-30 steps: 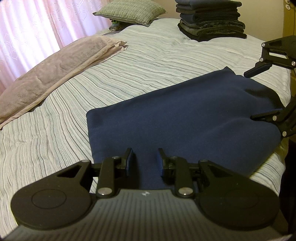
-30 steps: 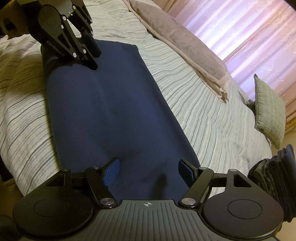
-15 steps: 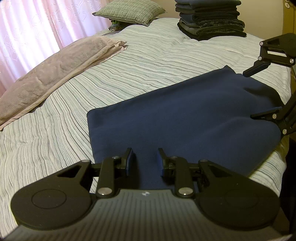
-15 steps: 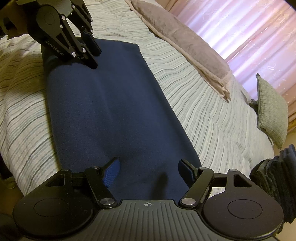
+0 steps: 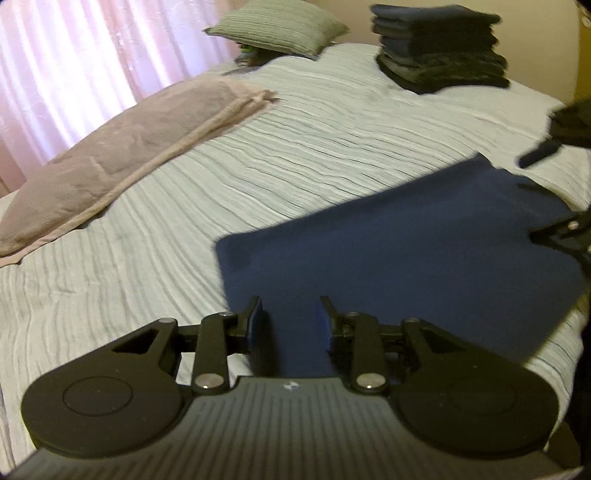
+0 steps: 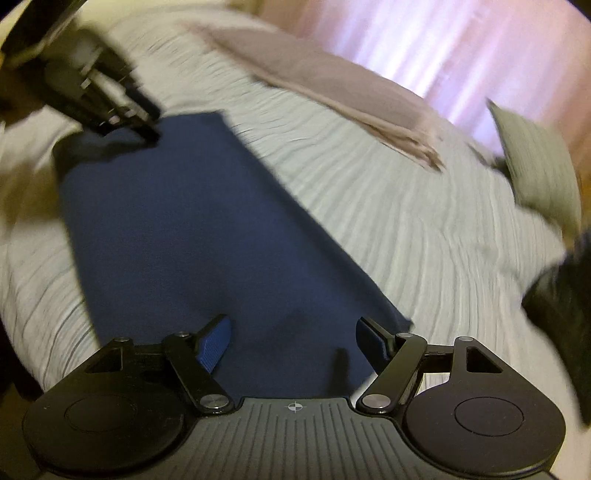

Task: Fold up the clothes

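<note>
- A folded navy blue cloth lies flat on a bed covered with a pale striped bedspread, near the bed's near edge
- The cloth forms a long rectangle, smooth on top, with a straight edge along the side facing the middle of the bed
- The left gripper hangs over one short end of the cloth, its two black fingers set a narrow gap apart with only blue fabric showing between them, gripping nothing
- The right gripper hangs over the opposite short end, its fingers spread wide, blue pads facing inward, gripping nothing
- From the right wrist view the left gripper shows blurred at the far end of the cloth, just over its corner
- From the left wrist view the right gripper shows at the right edge, one finger above the cloth's far corner and one beside its edge
- A long pinkish-grey pillow lies along the far side of the bed, well apart from the cloth
- A green checked cushion rests at the far end of the bed
- A stack of dark folded clothes sits near the cushion, well apart from the blue cloth
- Pink curtains glow with light behind the bed
- Both views are smeared with motion blur
</note>
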The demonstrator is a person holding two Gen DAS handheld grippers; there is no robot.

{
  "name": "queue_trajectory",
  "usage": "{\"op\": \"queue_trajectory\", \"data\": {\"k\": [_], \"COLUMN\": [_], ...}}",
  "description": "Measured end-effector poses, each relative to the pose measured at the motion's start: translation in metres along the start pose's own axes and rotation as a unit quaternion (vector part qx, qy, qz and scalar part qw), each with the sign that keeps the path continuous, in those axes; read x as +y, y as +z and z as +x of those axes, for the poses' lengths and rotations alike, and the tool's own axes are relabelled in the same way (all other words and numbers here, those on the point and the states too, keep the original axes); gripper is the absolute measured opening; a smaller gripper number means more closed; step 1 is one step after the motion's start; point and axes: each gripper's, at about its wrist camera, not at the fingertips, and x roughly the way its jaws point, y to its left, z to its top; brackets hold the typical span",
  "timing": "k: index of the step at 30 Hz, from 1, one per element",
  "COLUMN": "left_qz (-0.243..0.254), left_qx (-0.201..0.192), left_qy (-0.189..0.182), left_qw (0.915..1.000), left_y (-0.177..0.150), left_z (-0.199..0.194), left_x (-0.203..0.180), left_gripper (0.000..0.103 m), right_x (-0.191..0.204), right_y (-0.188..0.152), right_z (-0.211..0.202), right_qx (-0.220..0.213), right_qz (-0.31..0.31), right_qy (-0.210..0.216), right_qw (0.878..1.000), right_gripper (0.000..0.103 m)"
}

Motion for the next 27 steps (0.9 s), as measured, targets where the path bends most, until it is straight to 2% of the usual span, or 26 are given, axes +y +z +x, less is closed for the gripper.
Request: {"op": "queue_trajectory", "data": {"k": [3, 6, 8, 11, 12, 13, 14, 15, 18, 19, 21, 22, 23, 27], "left_qz": [-0.025, -0.057, -0.084, -0.120, -0.129, -0.137, -0.142, -0.147, -0.160, -0.161, -0.159, -0.158, -0.156, -0.157], "left_qx": [-0.001, -0.001, 0.003, 0.008, 0.010, 0.012, 0.015, 0.017, 0.023, 0.024, 0.020, 0.017, 0.012, -0.025], "left_qy": [0.001, -0.005, -0.020, -0.054, -0.058, -0.061, -0.061, -0.064, -0.074, -0.078, -0.079, -0.079, -0.077, -0.071], "left_qw": [0.9997, 0.9984, 0.9963, 0.9914, 0.9900, 0.9887, 0.9879, 0.9869, 0.9841, 0.9836, 0.9839, 0.9842, 0.9847, 0.9848], "left_y": [0.008, 0.017, 0.021, 0.025, 0.025, 0.026, 0.026, 0.026, 0.023, 0.022, 0.021, 0.020, 0.020, 0.020], "left_z": [0.010, 0.025, 0.037, 0.055, 0.060, 0.065, 0.069, 0.072, 0.080, 0.082, 0.080, 0.079, 0.076, 0.057], "left_x": [0.019, 0.038, 0.049, 0.064, 0.068, 0.071, 0.074, 0.076, 0.081, 0.081, 0.079, 0.079, 0.078, 0.078], "left_gripper": [0.031, 0.040, 0.046, 0.046, 0.046, 0.046, 0.046, 0.046, 0.044, 0.042, 0.027, 0.019, 0.011, 0.007], "right_x": [-0.030, -0.057, -0.075, -0.098, -0.104, -0.109, -0.115, -0.121, -0.127, -0.127, -0.127, -0.128, -0.127, -0.122], "right_y": [-0.009, -0.019, -0.026, -0.033, -0.035, -0.036, -0.036, -0.036, -0.037, -0.039, -0.041, -0.042, -0.041, -0.033], "right_z": [0.000, 0.003, 0.007, 0.012, 0.015, 0.019, 0.024, 0.030, 0.043, 0.045, 0.047, 0.046, 0.042, 0.018], "right_qx": [-0.019, -0.037, -0.051, -0.075, -0.083, -0.088, -0.092, -0.094, -0.089, -0.087, -0.085, -0.087, -0.091, -0.129], "right_qz": [0.079, 0.149, 0.194, 0.250, 0.265, 0.279, 0.293, 0.306, 0.325, 0.327, 0.334, 0.337, 0.335, 0.307], "right_qy": [0.011, 0.007, 0.012, 0.021, 0.026, 0.035, 0.043, 0.053, 0.069, 0.070, 0.069, 0.066, 0.064, 0.047], "right_qw": [0.997, 0.988, 0.980, 0.965, 0.960, 0.956, 0.951, 0.946, 0.939, 0.938, 0.936, 0.935, 0.936, 0.942], "right_gripper": [0.073, 0.073, 0.073, 0.073, 0.071, 0.054, 0.046, 0.044, 0.043, 0.034, 0.009, 0.009, 0.001, 0.000]}}
